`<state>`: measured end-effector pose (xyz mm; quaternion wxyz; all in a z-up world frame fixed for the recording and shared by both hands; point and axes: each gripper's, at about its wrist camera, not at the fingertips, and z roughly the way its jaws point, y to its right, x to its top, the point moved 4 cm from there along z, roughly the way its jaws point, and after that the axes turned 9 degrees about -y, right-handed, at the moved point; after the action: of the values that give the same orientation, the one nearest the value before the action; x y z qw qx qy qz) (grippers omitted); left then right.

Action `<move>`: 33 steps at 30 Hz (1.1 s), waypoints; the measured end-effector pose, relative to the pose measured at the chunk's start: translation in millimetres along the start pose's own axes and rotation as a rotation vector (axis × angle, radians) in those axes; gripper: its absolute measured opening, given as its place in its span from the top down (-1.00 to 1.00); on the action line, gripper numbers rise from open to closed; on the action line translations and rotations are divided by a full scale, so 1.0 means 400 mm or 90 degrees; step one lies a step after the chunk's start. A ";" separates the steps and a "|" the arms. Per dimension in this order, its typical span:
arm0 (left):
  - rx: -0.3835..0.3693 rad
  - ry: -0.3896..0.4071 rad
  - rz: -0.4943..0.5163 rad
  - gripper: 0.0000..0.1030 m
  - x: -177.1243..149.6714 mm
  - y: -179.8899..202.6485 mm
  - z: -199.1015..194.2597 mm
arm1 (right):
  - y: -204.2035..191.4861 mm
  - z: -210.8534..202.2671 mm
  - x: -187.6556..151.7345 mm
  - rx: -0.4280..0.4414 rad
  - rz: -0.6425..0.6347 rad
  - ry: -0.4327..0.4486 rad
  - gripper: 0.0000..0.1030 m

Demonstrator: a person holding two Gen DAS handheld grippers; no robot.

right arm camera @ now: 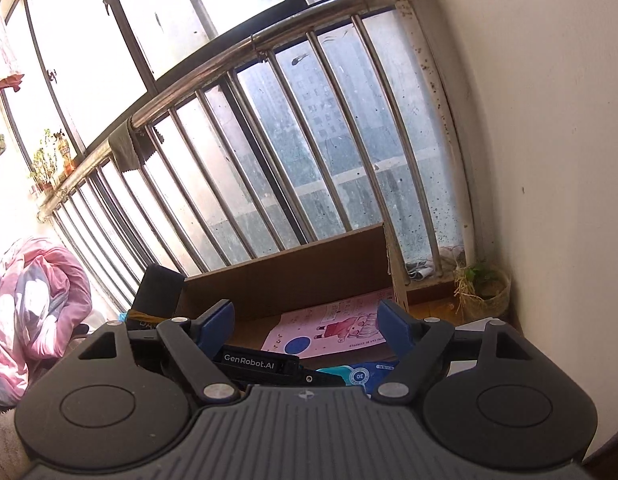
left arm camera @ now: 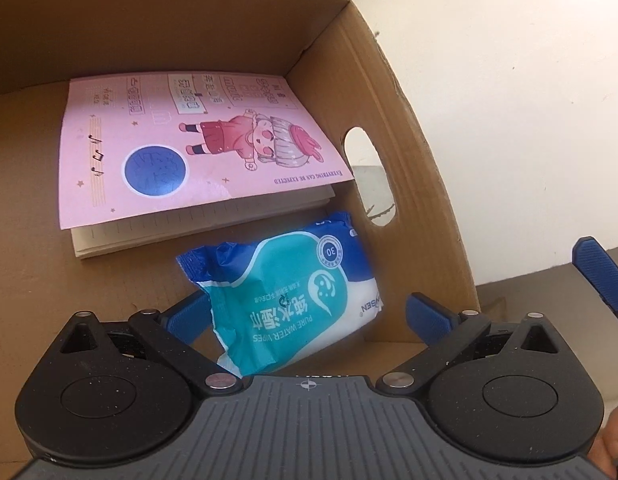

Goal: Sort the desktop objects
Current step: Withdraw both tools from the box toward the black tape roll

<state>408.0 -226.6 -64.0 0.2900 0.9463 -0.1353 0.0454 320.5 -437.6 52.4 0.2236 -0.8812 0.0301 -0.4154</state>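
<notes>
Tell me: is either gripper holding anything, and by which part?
Nothing held. Left gripper is open around the wipes pack, not clamping it; right gripper is open, empty.

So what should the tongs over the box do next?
Probably lift the left tongs straight up out of the brown cardboard box. They stand open, and the blue-and-teal wet wipes pack seems to lie loose on the box floor beside the pink cartoon notebook, so it looks delivered.

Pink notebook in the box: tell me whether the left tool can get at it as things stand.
Probably yes. The left tool is open inside the cardboard box, and the pink notebook lies uncovered beyond the wipes pack, which sits between the tool's fingers and must be passed first.
</notes>
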 end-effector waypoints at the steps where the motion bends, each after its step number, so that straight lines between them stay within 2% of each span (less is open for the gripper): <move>1: 0.005 0.014 0.005 -0.99 -0.004 0.003 -0.014 | -0.005 -0.012 -0.005 0.003 0.001 0.006 -0.60; 9: 0.007 0.122 0.044 -0.99 -0.078 0.039 -0.182 | -0.056 -0.098 -0.054 0.018 -0.005 0.033 -0.70; 13: 0.013 0.173 0.084 -0.99 -0.144 0.060 -0.257 | -0.077 -0.132 -0.089 0.027 -0.009 0.033 -0.79; 21: 0.069 0.278 0.182 -0.99 -0.345 0.070 -0.394 | -0.109 -0.148 -0.195 0.045 0.001 0.007 -0.83; 26: 0.104 0.328 0.234 -0.99 -0.476 0.045 -0.401 | -0.123 -0.116 -0.283 0.058 0.024 -0.024 -0.83; 30: 0.104 0.339 0.259 -0.99 -0.551 0.028 -0.363 | -0.134 -0.079 -0.342 0.045 0.035 -0.031 -0.83; 33: 0.129 0.346 0.292 -0.99 -0.592 0.027 -0.316 | -0.139 -0.041 -0.385 0.039 0.042 -0.046 -0.83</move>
<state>177.0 -109.7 7.5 0.2027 0.8685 -0.2570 0.3723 200.3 -356.8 -25.7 0.2647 -0.8870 0.0384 -0.3764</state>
